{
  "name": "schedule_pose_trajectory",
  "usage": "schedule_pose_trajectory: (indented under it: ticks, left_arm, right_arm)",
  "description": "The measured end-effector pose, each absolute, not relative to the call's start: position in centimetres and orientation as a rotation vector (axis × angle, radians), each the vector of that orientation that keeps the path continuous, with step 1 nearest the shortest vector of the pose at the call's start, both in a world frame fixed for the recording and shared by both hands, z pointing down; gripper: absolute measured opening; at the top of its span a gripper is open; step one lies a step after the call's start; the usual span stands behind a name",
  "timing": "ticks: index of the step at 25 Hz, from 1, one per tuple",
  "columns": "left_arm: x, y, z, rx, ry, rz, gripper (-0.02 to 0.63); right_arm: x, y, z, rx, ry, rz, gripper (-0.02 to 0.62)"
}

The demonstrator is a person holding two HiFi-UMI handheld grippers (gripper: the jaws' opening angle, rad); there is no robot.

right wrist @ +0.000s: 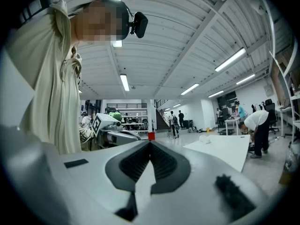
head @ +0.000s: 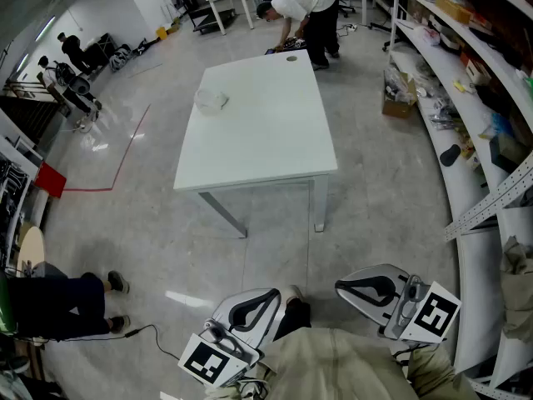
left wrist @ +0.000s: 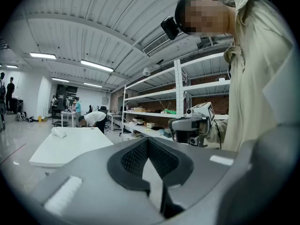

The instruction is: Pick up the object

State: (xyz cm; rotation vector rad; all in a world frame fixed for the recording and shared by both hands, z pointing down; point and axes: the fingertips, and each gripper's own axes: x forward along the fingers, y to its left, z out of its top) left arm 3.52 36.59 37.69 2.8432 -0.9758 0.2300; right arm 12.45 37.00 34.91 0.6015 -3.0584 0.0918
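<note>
A small pale crumpled object point(head: 211, 100) lies on the white table point(head: 266, 140), near its far left part; it also shows as a pale lump point(left wrist: 59, 132) in the left gripper view and as a pale lump point(right wrist: 205, 138) in the right gripper view. My left gripper point(head: 256, 307) is held low near my body, well short of the table, shut and empty. My right gripper point(head: 366, 289) is beside it, also shut with nothing in it. In each gripper view the other gripper shows: the right gripper point(left wrist: 190, 125), the left gripper point(right wrist: 112, 135).
A person in a white shirt point(head: 304, 7) bends over at the table's far end. Shelving point(head: 466, 98) with clutter runs along the right. A seated person's legs point(head: 58, 302) are at the left. A red mat point(head: 50, 179) and floor tape lie left.
</note>
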Motion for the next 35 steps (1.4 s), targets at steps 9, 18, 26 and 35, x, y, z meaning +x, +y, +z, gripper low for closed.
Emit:
schedule_pose_trajectory:
  ticks: [9,18,26,35]
  left_arm:
    - [0.7,21.2,37.7,2.916,-0.910,0.154,0.005]
    - [-4.5,9.5,38.4,2.919,-0.924,0.106,0.005]
    - [-6.8,4.0,39.1,2.879,-0.970,0.075,0.006]
    - [-8.5,-3.3,40.0,2.799,-1.077,0.162,0.006]
  right_arm:
    - [7.7,22.1,35.9,0.601,-3.049,0.083,0.002]
    - [2.5,10.0,36.1,0.607,-3.040,0.064,0.002]
    - [-1.4,4.2,37.3,0.494,-3.039,0.108,0.002]
    - [-3.5,-3.9,37.5,0.362,-3.073,0.113,0.002]
